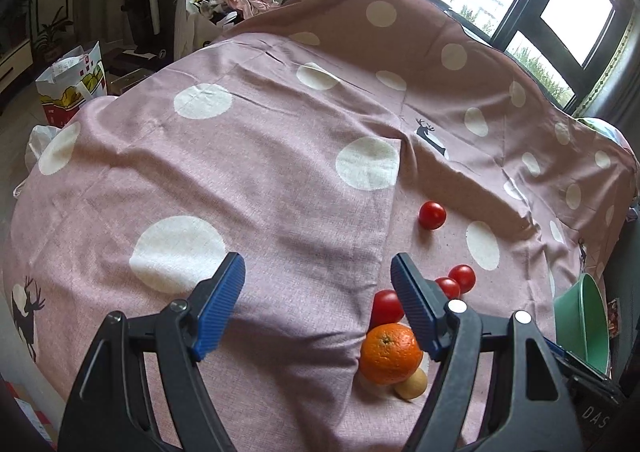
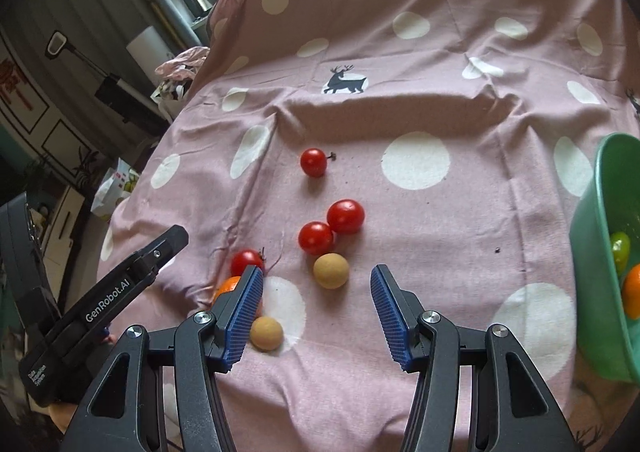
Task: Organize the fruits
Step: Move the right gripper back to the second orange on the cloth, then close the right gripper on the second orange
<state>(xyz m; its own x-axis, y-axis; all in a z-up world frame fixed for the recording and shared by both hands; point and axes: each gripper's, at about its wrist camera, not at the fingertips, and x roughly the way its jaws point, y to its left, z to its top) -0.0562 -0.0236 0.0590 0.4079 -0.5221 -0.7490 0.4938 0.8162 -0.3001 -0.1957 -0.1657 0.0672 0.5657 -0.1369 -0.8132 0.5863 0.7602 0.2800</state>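
Several fruits lie on the pink dotted cloth (image 2: 440, 244). In the right wrist view I see red tomatoes (image 2: 345, 215), (image 2: 315, 238), (image 2: 314, 162), (image 2: 247, 261), two tan round fruits (image 2: 331, 270), (image 2: 266, 333) and an orange (image 2: 228, 286) partly hidden behind my finger. My right gripper (image 2: 316, 316) is open and empty just above the nearer tan fruits. My left gripper (image 1: 318, 304) is open and empty; the orange (image 1: 391, 353), a tomato (image 1: 386, 307) and a tan fruit (image 1: 411, 384) lie by its right finger. The green bowl (image 2: 592, 236) holds an orange and a green fruit.
The green bowl also shows at the right edge of the left wrist view (image 1: 580, 316). The left gripper body (image 2: 100, 308) enters the right wrist view from the left. Bags (image 1: 72, 87) stand on the floor beyond the cloth's left edge. Windows are behind.
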